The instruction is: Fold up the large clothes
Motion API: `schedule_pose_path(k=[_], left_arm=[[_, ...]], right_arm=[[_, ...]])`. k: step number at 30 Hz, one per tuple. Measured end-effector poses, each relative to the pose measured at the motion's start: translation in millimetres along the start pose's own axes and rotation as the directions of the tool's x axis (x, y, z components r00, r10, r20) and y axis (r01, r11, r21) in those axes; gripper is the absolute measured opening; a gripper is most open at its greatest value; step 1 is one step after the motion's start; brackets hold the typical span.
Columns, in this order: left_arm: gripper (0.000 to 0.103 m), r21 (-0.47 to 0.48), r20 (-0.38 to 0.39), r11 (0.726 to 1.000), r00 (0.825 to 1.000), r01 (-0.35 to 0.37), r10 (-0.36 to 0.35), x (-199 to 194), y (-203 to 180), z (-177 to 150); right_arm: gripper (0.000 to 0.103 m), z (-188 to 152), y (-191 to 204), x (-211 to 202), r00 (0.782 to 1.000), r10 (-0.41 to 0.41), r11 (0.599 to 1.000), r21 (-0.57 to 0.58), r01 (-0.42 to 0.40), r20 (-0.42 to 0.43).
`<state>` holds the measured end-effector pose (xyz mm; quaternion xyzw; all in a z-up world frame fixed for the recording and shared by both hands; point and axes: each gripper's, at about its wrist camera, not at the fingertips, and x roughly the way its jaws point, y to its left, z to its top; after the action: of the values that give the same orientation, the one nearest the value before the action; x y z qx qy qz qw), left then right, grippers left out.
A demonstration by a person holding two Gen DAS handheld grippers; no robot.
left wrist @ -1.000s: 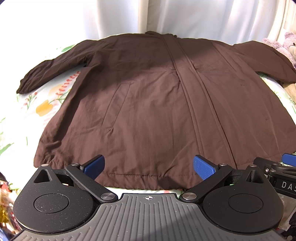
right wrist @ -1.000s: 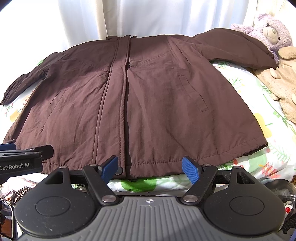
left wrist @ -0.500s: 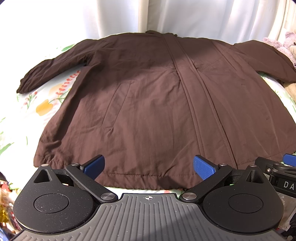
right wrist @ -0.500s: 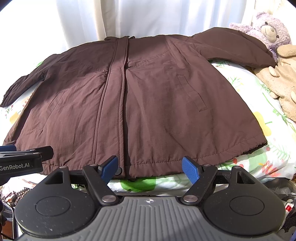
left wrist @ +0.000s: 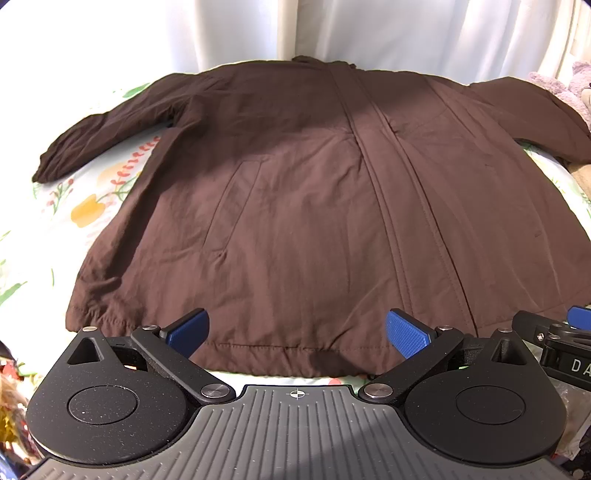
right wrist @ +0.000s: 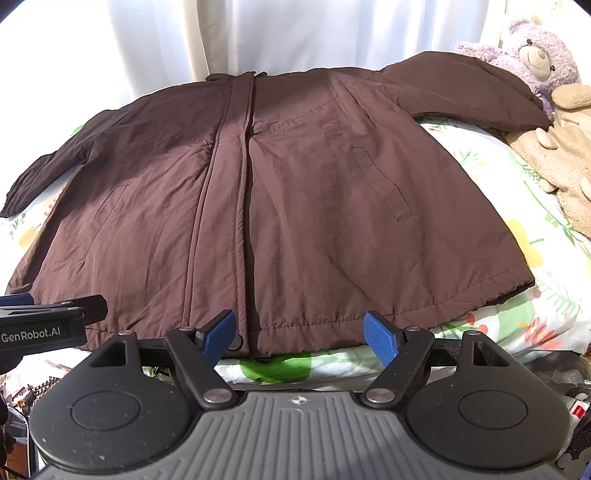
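A large dark brown jacket [left wrist: 314, 206] lies flat, front side up, on a floral bedsheet [left wrist: 85, 206], sleeves spread to both sides. It also shows in the right wrist view [right wrist: 295, 206]. My left gripper [left wrist: 297, 330] is open and empty, just short of the jacket's bottom hem [left wrist: 280, 349], left of the front placket. My right gripper [right wrist: 301, 332] is open and empty at the hem [right wrist: 314, 328], by the placket's lower end. Each gripper's side shows in the other view, the right one [left wrist: 561, 343] and the left one [right wrist: 44, 325].
White curtains [right wrist: 295, 33] hang behind the bed. A purple plush bear [right wrist: 535, 55] and a beige plush toy [right wrist: 561, 155] lie at the right, touching the jacket's right sleeve [right wrist: 461, 88]. Clutter sits below the bed edge at the lower left [right wrist: 33, 391].
Both views have shifted very slightly; the jacket sits a little lower in the right wrist view. Both grippers stay open and the jacket has not moved.
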<state>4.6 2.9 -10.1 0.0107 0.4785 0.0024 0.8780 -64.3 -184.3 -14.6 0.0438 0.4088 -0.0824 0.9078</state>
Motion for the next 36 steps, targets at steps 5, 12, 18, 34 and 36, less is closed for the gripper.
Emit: schedule_pose_path(k=[5,12,18,34,36], left_arm=[[0.103,-0.002,-0.004,1.0,1.0,-0.001,0.001,0.8,0.4,0.2],[0.103,-0.007,-0.015,1.0,1.0,0.003,-0.003,3.5,1.9,1.6],[0.103,-0.015,-0.028,1.0,0.999,0.017,-0.017,8.0,3.3,4.1],[0.103,-0.248,0.001,0.957,0.988,0.151,-0.156,70.9,29.4,59.9],[0.103,-0.271,0.018,0.951,0.989,0.148,-0.148,89.9,33.0,74.2]], right_arm=[[0.077,-0.1,-1.6,1.4,1.0,0.003,1.0,0.004,-0.003,-0.002],[0.077,-0.1,0.0,4.1,1.0,0.007,1.0,0.006,-0.007,-0.006],[0.077,2.7,-3.4,5.7,0.998,0.056,0.998,0.037,-0.056,0.011],[0.077,79.9,-143.7,70.8,0.899,0.185,0.795,0.477,-0.375,0.398],[0.077,99.5,-180.1,81.5,0.881,0.109,0.758,0.534,-0.374,0.461]])
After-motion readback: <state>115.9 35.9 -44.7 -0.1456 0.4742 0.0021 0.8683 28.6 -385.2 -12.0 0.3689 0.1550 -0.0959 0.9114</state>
